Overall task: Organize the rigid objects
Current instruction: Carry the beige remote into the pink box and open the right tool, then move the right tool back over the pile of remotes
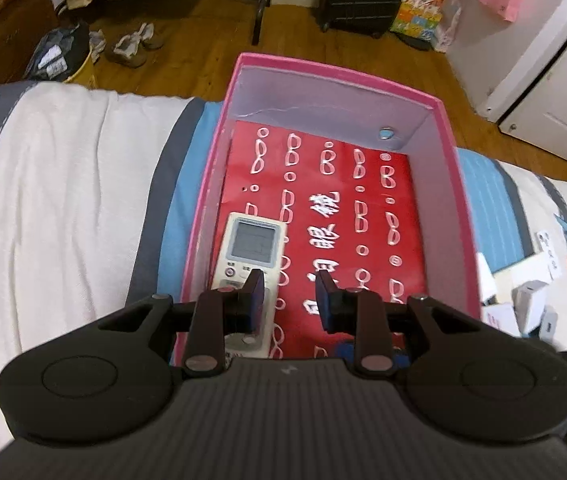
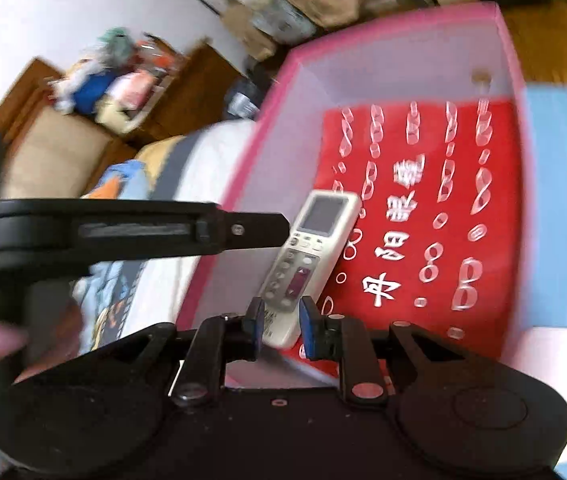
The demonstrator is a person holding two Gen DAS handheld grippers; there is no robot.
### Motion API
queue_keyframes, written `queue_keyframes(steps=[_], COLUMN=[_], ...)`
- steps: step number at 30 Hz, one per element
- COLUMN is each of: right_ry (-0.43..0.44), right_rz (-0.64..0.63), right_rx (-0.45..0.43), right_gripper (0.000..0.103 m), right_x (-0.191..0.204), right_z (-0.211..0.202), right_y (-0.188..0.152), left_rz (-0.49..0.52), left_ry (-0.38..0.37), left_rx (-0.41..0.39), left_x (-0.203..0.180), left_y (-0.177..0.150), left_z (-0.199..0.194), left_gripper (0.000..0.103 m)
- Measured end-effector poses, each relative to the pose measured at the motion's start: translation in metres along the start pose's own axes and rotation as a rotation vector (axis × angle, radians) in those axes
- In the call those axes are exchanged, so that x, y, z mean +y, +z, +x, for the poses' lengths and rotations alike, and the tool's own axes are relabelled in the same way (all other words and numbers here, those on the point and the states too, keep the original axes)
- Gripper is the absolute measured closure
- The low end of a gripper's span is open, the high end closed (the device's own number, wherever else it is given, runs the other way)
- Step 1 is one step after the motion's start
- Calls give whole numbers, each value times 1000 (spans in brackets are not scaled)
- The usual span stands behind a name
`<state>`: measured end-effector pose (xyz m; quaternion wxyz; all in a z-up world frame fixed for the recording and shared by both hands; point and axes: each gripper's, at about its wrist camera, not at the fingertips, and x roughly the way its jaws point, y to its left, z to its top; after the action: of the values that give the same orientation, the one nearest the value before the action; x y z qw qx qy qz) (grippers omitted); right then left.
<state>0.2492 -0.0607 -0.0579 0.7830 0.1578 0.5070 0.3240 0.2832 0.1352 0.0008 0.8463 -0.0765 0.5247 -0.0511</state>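
Note:
A white remote control with a grey screen lies in the pink box, on its red printed floor, near the left wall. My left gripper is open and empty above the remote's lower end. In the right wrist view the remote leans toward the box's left wall, and my right gripper has its blue-padded fingers on both sides of the remote's lower end, closed on it. The left gripper's side shows in that view, left of the remote.
The pink box sits on a bed with a white, grey and blue cover. Several small white boxes lie on the bed to the box's right. Beyond the bed are wooden floor, shoes and bags.

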Motion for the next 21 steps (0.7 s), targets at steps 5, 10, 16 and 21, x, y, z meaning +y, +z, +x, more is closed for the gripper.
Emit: queue_keyframes(steps=[5, 10, 16, 21], right_ry=[-18, -101, -234, -342], right_rz=[-112, -134, -141, -262], right_rx=[-101, -166, -196, -159], right_gripper=[73, 73, 69, 56], right_x=[0, -28, -61, -76], right_z=[-90, -154, -182, -182], right_y=[-19, -41, -73, -94], left_rz=[101, 219, 269, 249], left_ry=[-20, -74, -177, -211], left_rx=[-49, -97, -120, -112], left_x=[-28, -72, -119, -142], left_y=[-18, -43, -79, -108], left_z=[-32, -61, -67, -55], left_gripper=[75, 72, 70, 70])
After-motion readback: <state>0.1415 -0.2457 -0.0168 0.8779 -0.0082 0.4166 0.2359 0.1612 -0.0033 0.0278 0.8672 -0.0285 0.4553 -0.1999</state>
